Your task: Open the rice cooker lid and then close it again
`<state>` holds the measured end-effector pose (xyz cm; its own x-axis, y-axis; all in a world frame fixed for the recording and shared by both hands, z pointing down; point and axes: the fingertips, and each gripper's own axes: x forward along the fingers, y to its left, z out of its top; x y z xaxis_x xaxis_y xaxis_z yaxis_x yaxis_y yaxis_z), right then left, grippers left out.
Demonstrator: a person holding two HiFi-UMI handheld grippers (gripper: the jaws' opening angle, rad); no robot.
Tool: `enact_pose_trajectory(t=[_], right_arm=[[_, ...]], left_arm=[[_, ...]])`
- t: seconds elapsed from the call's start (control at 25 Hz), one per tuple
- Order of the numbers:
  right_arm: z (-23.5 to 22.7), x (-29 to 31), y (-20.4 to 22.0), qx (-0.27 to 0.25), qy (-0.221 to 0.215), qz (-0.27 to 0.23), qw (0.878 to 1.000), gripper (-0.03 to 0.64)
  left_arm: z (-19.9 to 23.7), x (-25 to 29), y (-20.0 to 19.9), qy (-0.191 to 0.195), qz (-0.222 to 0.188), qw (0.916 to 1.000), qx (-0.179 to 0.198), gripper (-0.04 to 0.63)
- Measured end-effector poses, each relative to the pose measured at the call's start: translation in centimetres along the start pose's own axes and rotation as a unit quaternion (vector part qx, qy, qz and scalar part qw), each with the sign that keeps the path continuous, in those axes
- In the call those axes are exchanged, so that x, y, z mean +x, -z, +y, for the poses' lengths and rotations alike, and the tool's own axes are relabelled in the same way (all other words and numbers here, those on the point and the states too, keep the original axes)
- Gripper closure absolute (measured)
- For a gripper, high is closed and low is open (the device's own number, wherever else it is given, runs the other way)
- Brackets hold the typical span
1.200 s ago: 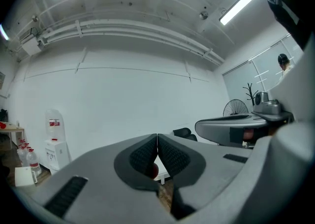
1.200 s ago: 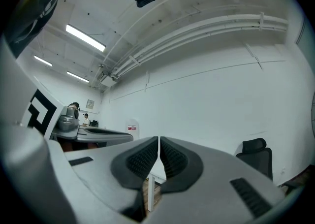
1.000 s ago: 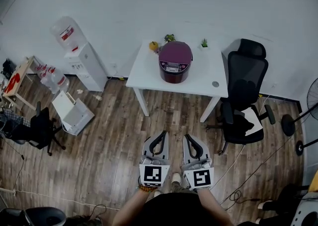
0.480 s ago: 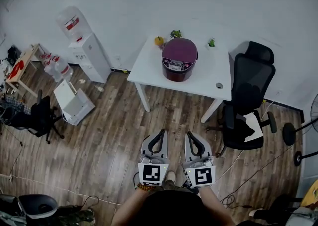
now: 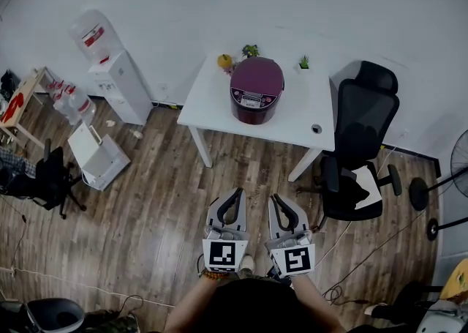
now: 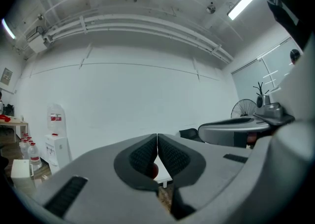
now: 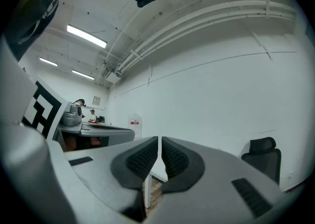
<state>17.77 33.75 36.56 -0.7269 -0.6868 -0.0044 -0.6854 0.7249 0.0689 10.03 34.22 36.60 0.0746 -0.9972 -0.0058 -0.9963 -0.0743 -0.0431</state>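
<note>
The left gripper (image 5: 235, 196) and right gripper (image 5: 276, 200) are being held clenched, empty, side by side. The round maroon rice cooker (image 5: 257, 94), lid (image 5: 259, 75) down, is being faced on the white rectangular table (image 5: 212, 105) well ahead of both tips, roughly midway between their lines; neither seems nearer.

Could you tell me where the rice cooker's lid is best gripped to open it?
Probably the rice cooker lid at its front edge, just above the control panel, approached from the near side of the white table. The panel faces the person, so the hinge likely sits at the back.
</note>
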Motion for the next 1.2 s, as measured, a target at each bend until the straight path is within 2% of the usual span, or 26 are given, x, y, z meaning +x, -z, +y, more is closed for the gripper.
enact_pose_trajectory(t=[0.32,0.48,0.84,1.08,1.2], right_arm=[[-1.1,3.6,-0.1,-0.004,0.019,0.012,1.000,0.588],[-1.3,5.8,-0.1,-0.005,0.021,0.015,1.000,0.586],[-1.9,10.4,0.3,-0.007,0.030,0.017,0.999,0.586],[-2.1,13.9,0.4,-0.010,0.035,0.021,0.999,0.586],[-1.9,15.9,0.6,-0.009,0.035,0.026,0.999,0.586]], left_arm=[[1.8,3.8,-0.3,0.027,-0.011,0.9995,-0.010,0.571],[3.1,5.4,0.0,0.035,-0.002,0.9993,-0.009,0.571],[6.4,9.0,0.4,0.044,-0.004,0.9989,-0.019,0.571],[8.9,11.2,0.9,0.053,0.005,0.9985,-0.013,0.571],[10.5,12.4,0.8,0.052,-0.005,0.9984,-0.022,0.571]])
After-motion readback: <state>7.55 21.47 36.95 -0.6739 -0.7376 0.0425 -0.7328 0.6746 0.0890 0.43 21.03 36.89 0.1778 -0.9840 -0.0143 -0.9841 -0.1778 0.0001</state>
